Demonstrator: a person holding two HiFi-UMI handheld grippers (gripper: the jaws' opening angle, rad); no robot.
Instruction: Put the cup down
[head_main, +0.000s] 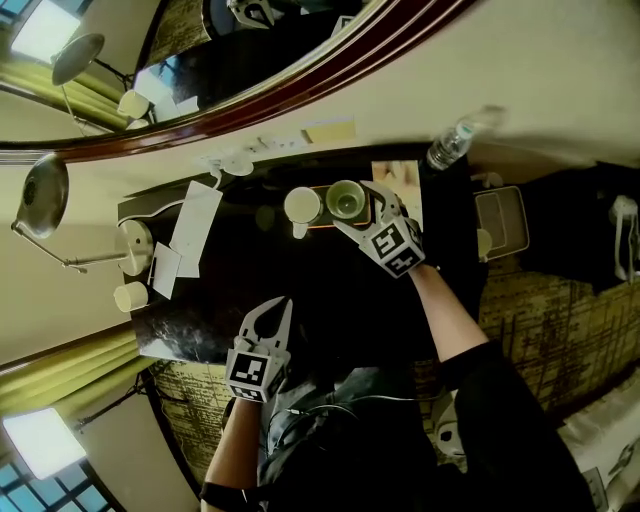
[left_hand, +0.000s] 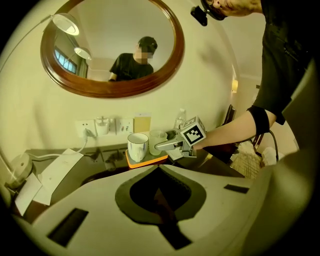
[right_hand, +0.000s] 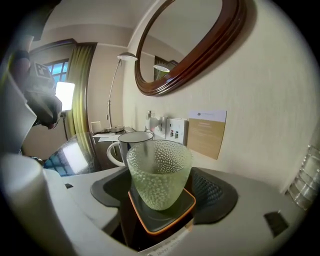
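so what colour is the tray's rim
Orange; the tray shows best in the right gripper view.

The cup (right_hand: 160, 172) is a pale green, see-through glass with small raised dots all over its wall, wider at the rim than at the base, and empty. It stands upright with its mouth up on the right end of a dark, orange-edged tray (right_hand: 165, 225), just beside a white mug (head_main: 302, 205). The tray lies at the far edge of the dark table (head_main: 330, 300), by the wall. The cup stands between the spread jaws of the right gripper (head_main: 352, 207); whether they press on it cannot be told.
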